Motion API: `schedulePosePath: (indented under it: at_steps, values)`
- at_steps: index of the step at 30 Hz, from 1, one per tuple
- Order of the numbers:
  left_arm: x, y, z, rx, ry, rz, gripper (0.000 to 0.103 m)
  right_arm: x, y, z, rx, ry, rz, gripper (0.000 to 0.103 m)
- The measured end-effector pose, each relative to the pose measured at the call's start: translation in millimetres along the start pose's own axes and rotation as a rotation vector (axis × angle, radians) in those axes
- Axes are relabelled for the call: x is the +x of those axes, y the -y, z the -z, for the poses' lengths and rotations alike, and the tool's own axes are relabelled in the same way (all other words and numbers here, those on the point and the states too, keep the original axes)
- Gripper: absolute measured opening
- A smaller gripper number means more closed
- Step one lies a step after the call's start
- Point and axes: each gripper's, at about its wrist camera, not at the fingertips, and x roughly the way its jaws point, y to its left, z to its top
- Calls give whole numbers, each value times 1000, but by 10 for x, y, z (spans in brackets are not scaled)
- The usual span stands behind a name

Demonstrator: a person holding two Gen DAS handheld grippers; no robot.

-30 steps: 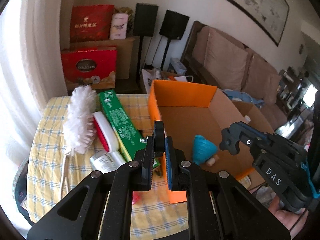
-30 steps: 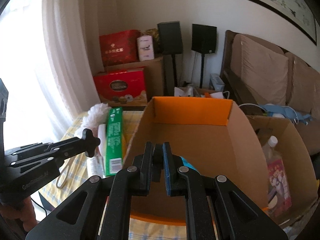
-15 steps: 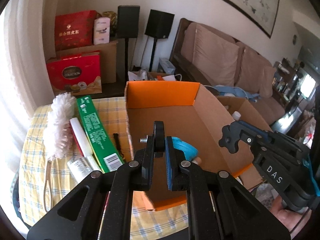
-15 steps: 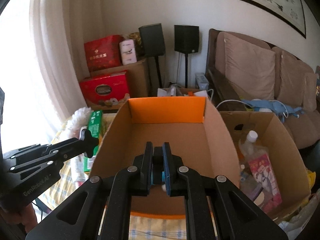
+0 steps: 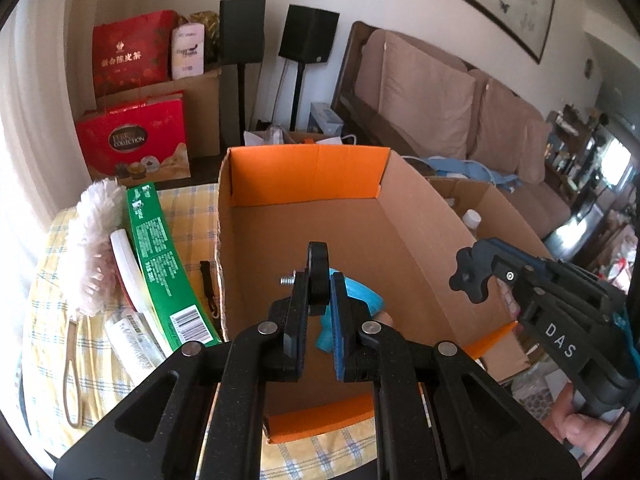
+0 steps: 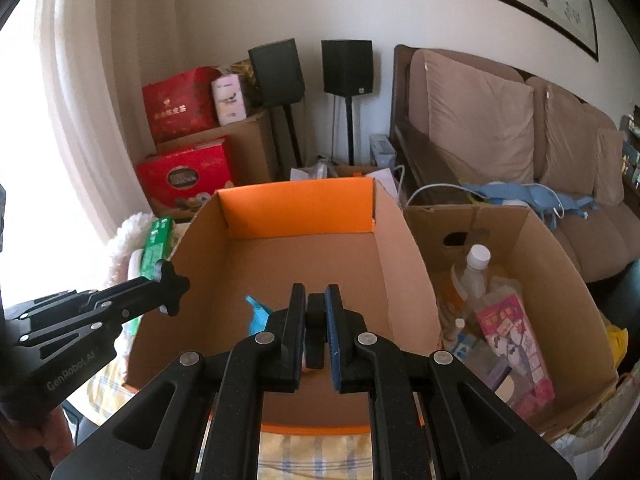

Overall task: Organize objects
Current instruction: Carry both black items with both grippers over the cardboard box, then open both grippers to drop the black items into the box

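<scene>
An open cardboard box (image 5: 420, 240) with orange flaps stands on a yellow checked tablecloth (image 5: 52, 320). A blue plastic object (image 5: 360, 292) lies on its floor, partly hidden behind my fingers. My left gripper (image 5: 322, 280) hovers over the box's near end, shut with nothing in it. My right gripper (image 5: 470, 280) hangs over the box's right wall. In the right wrist view the right gripper (image 6: 316, 300) is shut and empty above the same box (image 6: 296, 208), with the blue object (image 6: 258, 314) just left of it and the left gripper (image 6: 170, 288) at the box's left wall.
Left of the box lie a white fluffy duster (image 5: 96, 240), a long green carton (image 5: 160, 256), a white and red brush (image 5: 128, 268), a tube (image 5: 132, 344) and a small black item (image 5: 206, 280). A second cardboard box (image 6: 532, 248) with bottles stands to the right. A sofa (image 6: 500, 140) lies behind.
Both grippers have shifted to the right over the open box, which now fills the middle of both views. The items on the cloth have slid to the left. Both stay shut.
</scene>
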Motion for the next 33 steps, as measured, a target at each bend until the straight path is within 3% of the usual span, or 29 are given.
schedulePosePath:
  at_steps: [15,29,31,33]
  values:
    - [137,9,25,-6,-24,-24,10,153,101,69,4,-24,10,9]
    - [62,-48,11,-1,3,-74,47,254,192,94,16,-55,25,9]
    - [39,-69,7,-4,13,-76,60,242,195,92,14,-52,31,11]
    - [3,-93,0,-11,31,-81,66,220,195,86,12,-45,38,19]
